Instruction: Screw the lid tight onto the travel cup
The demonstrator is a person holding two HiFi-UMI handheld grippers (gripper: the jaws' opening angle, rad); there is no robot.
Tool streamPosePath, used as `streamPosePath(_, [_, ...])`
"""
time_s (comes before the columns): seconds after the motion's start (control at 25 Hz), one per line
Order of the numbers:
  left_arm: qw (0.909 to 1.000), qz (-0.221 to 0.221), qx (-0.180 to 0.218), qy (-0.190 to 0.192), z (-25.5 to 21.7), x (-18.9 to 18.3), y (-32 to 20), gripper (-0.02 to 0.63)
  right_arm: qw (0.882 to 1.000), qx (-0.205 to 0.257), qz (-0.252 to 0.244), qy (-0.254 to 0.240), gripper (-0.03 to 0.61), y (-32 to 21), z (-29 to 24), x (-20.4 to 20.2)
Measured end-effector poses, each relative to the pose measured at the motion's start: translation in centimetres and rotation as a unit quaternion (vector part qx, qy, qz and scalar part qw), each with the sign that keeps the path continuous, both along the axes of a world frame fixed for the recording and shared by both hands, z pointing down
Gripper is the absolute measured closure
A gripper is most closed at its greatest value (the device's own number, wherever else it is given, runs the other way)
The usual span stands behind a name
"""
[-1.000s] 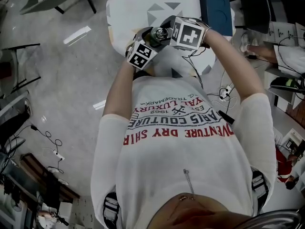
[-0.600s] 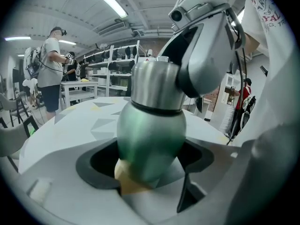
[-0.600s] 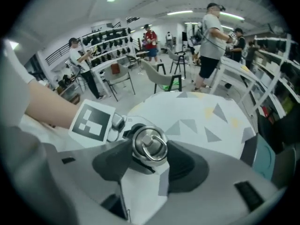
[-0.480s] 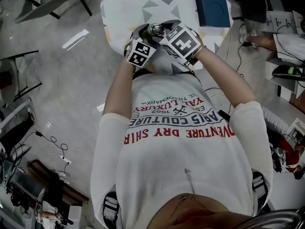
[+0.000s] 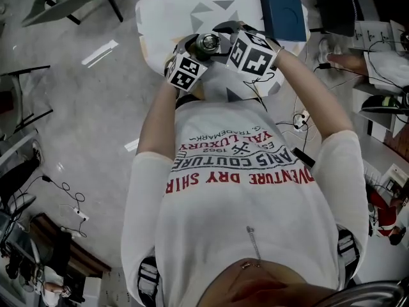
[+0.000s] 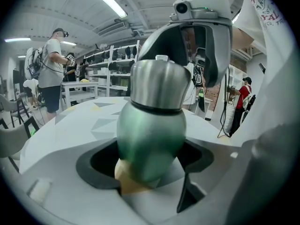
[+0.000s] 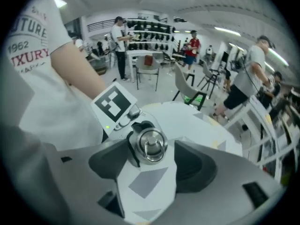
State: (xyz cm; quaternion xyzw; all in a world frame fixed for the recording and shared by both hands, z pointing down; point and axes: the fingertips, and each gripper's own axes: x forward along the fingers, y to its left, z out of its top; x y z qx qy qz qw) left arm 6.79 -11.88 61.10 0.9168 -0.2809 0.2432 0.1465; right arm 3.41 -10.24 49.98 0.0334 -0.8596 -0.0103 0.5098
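The travel cup point(image 6: 150, 139) has a green body and a steel lid point(image 6: 161, 86) on top. My left gripper point(image 6: 150, 165) is shut on the green body and holds it over the table point(image 5: 192, 8). In the head view the lid point(image 5: 208, 42) shows between both marker cubes. My right gripper point(image 7: 152, 165) points down over the lid point(image 7: 149, 144), which lies between its jaws. Those jaws have just been opening; the right pad point(image 7: 199, 165) stands clear of the lid, the left one close beside it. The right gripper point(image 6: 201, 36) also looms above the lid in the left gripper view.
The table carries a white cloth with grey triangles. A blue box point(image 5: 282, 10) lies at its far right corner. Cables point(image 5: 300, 123) trail on the floor to the right, chairs point(image 7: 190, 86) stand beyond the table, and people point(image 6: 51, 74) stand further back.
The right gripper has tilted and turned above the lid, its marker cube facing differently, and its jaws have spread off the lid. The left gripper and cup stay put.
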Motion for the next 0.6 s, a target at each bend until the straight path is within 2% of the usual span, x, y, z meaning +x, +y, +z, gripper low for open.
streamPosePath(0.12, [1.0,-0.002,0.003,0.0,-0.1,0.1,0.0,0.229,0.991,0.056,-0.123,0.019,0.29,0.1,-0.7,-0.6])
streamPosePath(0.24, [1.0,-0.002,0.002,-0.001,-0.2,0.0,0.1,0.229,0.974,0.061,-0.212,0.059,0.291,0.5,0.0,-0.4])
streamPosePath(0.52, [1.0,-0.001,0.003,-0.002,0.0,0.1,0.0,0.229,0.957,0.011,-0.275,0.089,0.291,0.4,1.3,-0.1])
streamPosePath(0.6, [1.0,-0.001,0.004,-0.002,0.0,0.1,0.0,0.229,0.955,0.005,-0.283,0.087,0.324,0.5,1.3,-0.3])
